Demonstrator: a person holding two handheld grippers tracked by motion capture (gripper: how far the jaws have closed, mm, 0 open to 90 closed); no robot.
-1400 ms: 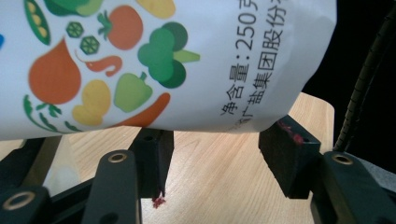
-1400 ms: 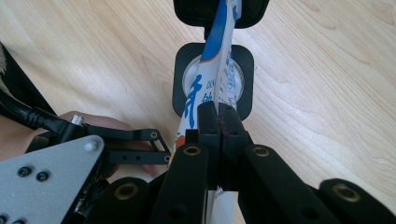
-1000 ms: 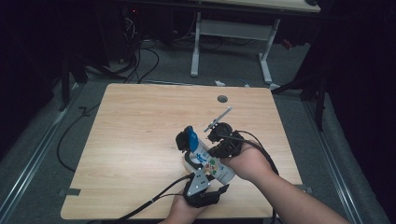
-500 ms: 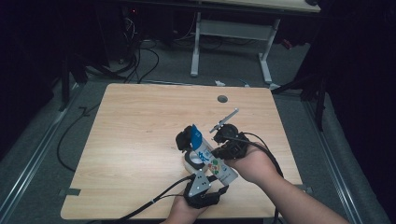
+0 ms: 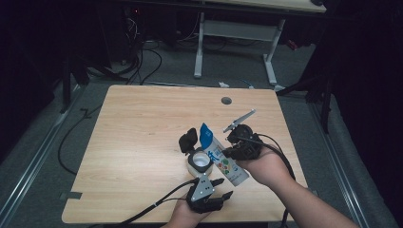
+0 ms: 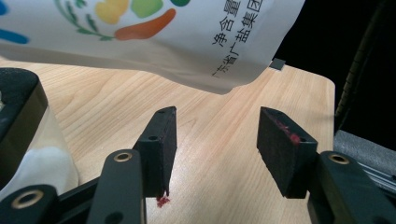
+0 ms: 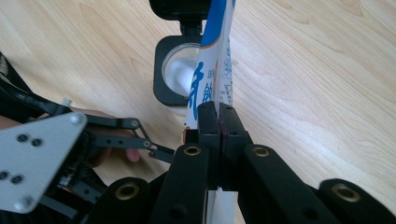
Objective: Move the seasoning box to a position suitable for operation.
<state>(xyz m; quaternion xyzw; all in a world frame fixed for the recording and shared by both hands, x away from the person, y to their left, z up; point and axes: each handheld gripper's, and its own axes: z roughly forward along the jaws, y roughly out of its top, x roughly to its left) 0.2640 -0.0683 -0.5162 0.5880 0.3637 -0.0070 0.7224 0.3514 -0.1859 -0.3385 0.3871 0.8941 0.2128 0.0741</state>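
Note:
My right gripper is shut on a white pouch with a blue top and printed vegetables, and holds it tilted above the table. In the right gripper view the jaws pinch the pouch edge-on. Its blue end hangs over a clear jar of white powder with its black flip lid open. The jar stands just left of the pouch. My left gripper lies near the front edge; its jaws have just opened a little and hold nothing. The jar is at their left.
The wooden table has a round cable hole near its far edge. Cables trail off the front edge and across the floor on the left. A white desk frame stands behind the table.
The right hand has carried the pouch a little to the right, so its blue top sits right of the jar's lid. The left gripper has stayed put.

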